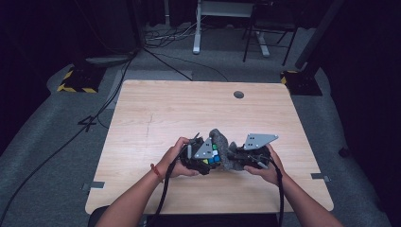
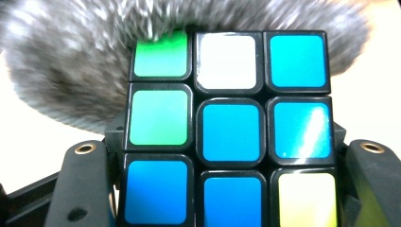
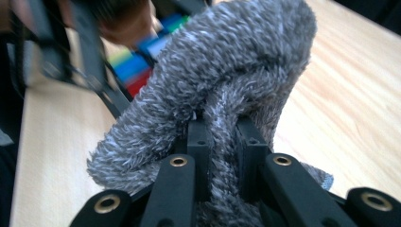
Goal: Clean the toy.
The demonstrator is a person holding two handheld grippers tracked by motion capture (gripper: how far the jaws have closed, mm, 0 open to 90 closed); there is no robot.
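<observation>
**Cube and grey cloth held together above the table's near edge**

Two forearms reach in over the near edge of a light wooden table [image 1: 156, 101]. The left gripper [image 1: 208, 156] has its black jaws clamped on either side of a puzzle cube [image 2: 229, 127], whose facing side shows blue, green, white and yellow squares. The right gripper [image 3: 222, 137] has its jaws nearly together, pinching a fold of fuzzy grey cloth [image 3: 227, 61]. The cloth bulges up between the two grippers and lies against the far side of the cube. Both are held close together, near the middle of the table's near half. Farther off, a small round hole [image 1: 239, 94] sits near the far edge.
</observation>
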